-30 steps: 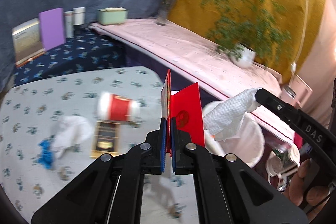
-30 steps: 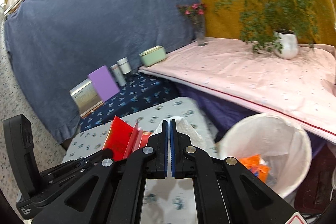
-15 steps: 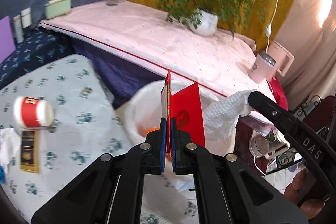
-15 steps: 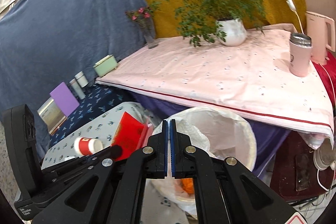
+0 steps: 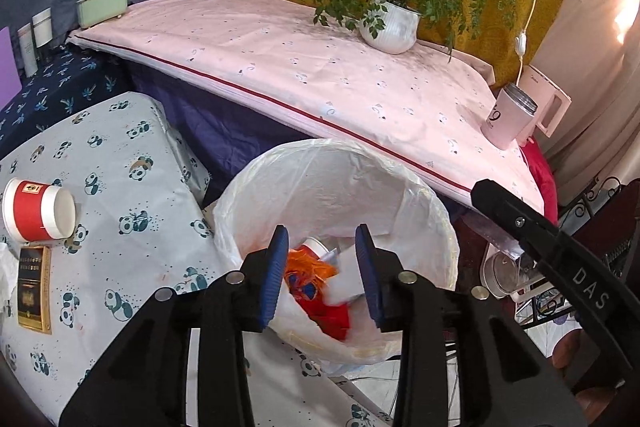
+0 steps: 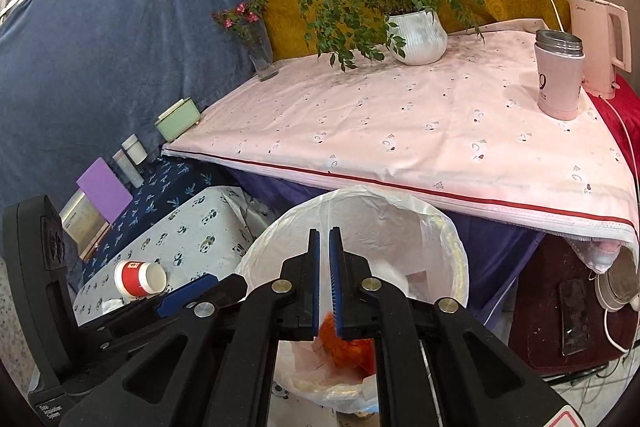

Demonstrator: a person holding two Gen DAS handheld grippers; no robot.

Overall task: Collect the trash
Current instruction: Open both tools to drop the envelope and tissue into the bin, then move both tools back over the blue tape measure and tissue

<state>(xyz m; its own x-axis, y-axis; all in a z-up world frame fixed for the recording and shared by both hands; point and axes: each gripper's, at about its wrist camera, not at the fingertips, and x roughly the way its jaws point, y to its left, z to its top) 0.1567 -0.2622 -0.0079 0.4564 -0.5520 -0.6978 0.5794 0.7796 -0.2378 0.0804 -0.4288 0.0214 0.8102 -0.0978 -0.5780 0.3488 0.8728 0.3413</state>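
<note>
While lying sideways, paper cup [image 5: 38,209] mouth facing bin [image 5: 400,183]

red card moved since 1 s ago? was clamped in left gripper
Yes. The red card now lies down in the lined bin; the left gripper, jaws opening, holds nothing.

A panda-print table [image 5: 120,163] carried a red paper cup [image 5: 38,209] on its side, with a dark booklet [image 5: 34,289] at the cup's six o'clock.

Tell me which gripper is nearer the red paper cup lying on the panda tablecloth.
Left. The left gripper hangs over the bin beside the red paper cup's table; the right gripper sits on the left one's far side.
</note>
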